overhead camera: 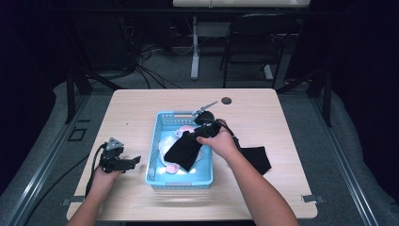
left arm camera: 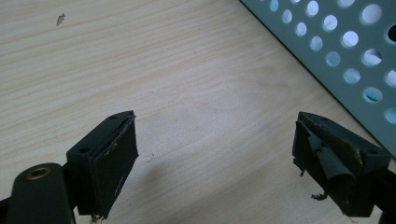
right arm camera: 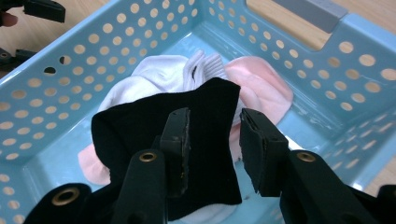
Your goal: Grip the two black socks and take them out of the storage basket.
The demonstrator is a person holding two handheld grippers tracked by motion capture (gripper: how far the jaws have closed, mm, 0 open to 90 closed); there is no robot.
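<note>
wooden table (overhead camera: 141,103) | right claw (right arm camera: 214,140) over basket (right arm camera: 355,70), black sock (right arm camera: 140,126)

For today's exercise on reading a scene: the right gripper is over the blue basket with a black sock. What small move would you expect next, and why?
Probably lifting the right gripper up and clear of the blue basket. Its jaws stand apart, and the black sock already lies on the white and pink socks inside, so it looks released. Another black sock waits on the table right of the basket.

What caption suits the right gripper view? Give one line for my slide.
Open right tongs above a black sock draped over white and pink socks in a blue perforated basket.
</note>
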